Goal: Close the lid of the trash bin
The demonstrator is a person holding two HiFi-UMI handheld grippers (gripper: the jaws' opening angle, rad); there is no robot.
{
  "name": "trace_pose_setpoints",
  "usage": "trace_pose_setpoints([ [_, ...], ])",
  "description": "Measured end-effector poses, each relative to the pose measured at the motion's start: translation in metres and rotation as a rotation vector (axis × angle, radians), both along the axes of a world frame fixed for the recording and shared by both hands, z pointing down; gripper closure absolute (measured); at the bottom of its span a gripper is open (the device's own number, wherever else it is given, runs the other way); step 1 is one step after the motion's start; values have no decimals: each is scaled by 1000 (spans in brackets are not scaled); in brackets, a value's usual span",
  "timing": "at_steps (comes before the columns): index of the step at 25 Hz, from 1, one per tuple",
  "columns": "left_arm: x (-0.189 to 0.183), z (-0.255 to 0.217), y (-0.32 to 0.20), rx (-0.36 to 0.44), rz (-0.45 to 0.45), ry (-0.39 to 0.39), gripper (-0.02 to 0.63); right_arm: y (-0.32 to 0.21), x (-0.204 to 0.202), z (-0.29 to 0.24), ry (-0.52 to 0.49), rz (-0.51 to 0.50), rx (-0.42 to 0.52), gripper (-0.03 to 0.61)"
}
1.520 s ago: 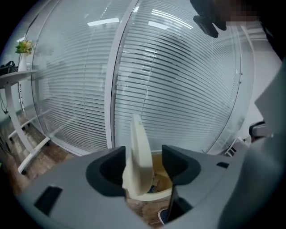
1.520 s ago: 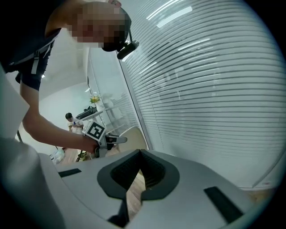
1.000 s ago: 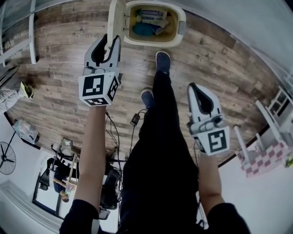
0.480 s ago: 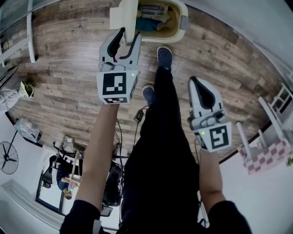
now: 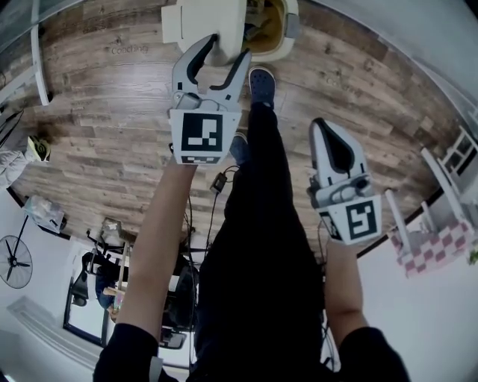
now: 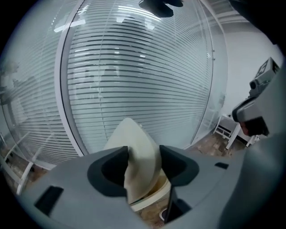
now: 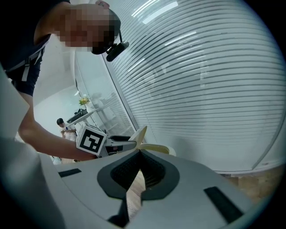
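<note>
now | left claw [image 5: 229, 46] opening, lid [image 6: 140, 150] between | right claw [image 5: 320, 124] pressed together | bin [image 5: 291, 30] cut off

Tight around the bin, free floor on the left.
The raised lid [image 5: 205, 19] stands upright between my left gripper's [image 5: 230, 45] opening jaws. The blind-covered glass wall [image 6: 134, 67] rises close behind the trash bin [image 5: 287, 26], so I see little room past it. The wearer's legs and a shoe [image 5: 261, 82] block the middle, just in front of the bin. Bare wooden floor [image 5: 104, 104] lies free to the lid's left. My right gripper [image 5: 320, 123], jaws together, hangs well apart from the bin, with white furniture [image 5: 441, 179] standing off to its right.
</note>
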State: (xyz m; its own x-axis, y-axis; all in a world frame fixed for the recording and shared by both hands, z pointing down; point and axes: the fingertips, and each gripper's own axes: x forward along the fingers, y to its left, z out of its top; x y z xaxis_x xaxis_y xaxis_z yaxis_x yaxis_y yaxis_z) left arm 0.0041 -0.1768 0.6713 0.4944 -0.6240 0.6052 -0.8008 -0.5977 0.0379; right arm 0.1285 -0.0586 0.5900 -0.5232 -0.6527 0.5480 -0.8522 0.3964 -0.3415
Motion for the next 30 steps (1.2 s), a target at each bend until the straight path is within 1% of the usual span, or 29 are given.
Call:
trace_pose_setpoints([
  [5,16,10,4,-11,38,13,391,0,4,10,-34,48,-36,575],
  [8,30,20,9,-42,77,27,390,-4,5,11,-35,58,-33,575],
  [11,39,32,12,-79,94,49,393,-7,5,12,-37,59,-33,575],
  [16,51,48,12,-108,135,47,393,-7,4,12,-47,51,-35,574],
  [21,59,63,15,-133,153,41,394,-7,2,15,-56,43,-33,574],
  [23,61,71,15,-157,154,40,394,-7,1,16,-61,41,-33,575],
  [27,70,95,18,-203,167,12,394,-7,4,21,-53,37,-52,574],
  [30,75,110,18,-235,164,6,394,-11,6,22,-60,46,-45,575],
])
